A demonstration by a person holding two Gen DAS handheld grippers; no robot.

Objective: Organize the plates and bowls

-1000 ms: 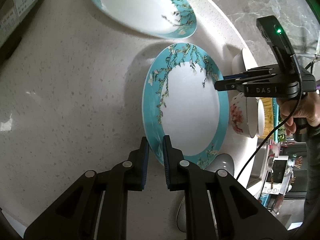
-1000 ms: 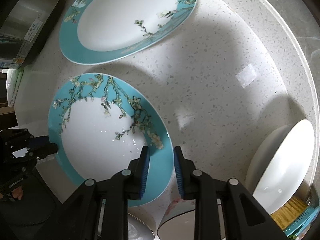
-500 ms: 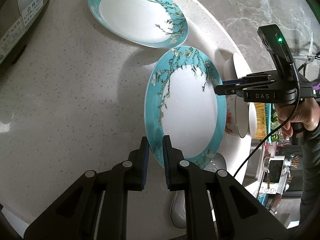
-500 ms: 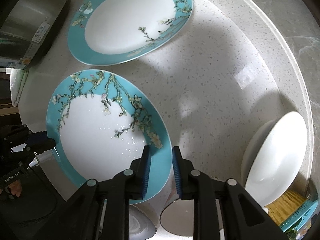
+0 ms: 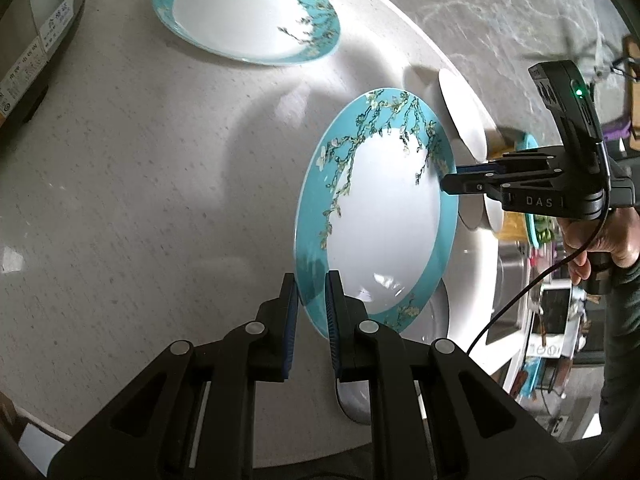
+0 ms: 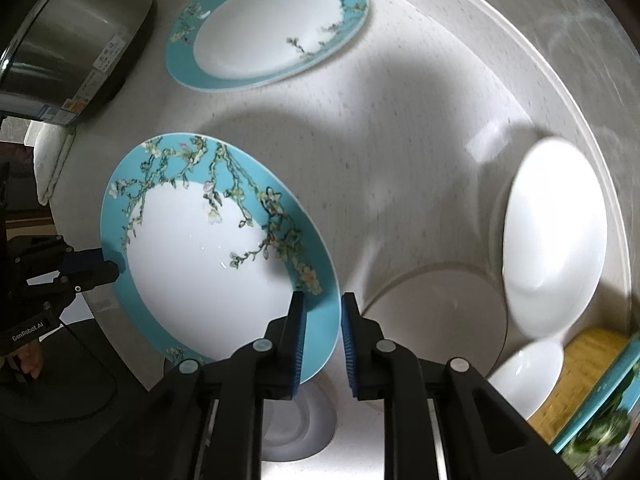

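A teal-rimmed white plate with blossom branches [image 5: 380, 220] [image 6: 200, 260] hangs tilted above the pale counter, casting a shadow below. My left gripper [image 5: 312, 304] is shut on its near rim; it also shows at the plate's left edge in the right wrist view [image 6: 108, 264]. My right gripper [image 6: 322, 320] has the opposite rim between its blue pads, and its jaws are closing on it; in the left wrist view the right gripper [image 5: 450, 178] pinches the far rim. A second matching plate [image 5: 244, 12] [image 6: 268, 28] lies flat on the counter behind.
White bowls [image 6: 556, 236] [image 6: 524, 372] and a larger round dish [image 6: 440, 308] sit by the counter's curved edge, near a yellow mat [image 6: 584, 368]. A grey dish [image 6: 296, 432] lies under the held plate. A steel cooker [image 6: 68, 32] stands at the back left.
The held plate has risen off the counter with both grippers and now sits further from the flat plate. The right gripper's jaws have narrowed on the rim.
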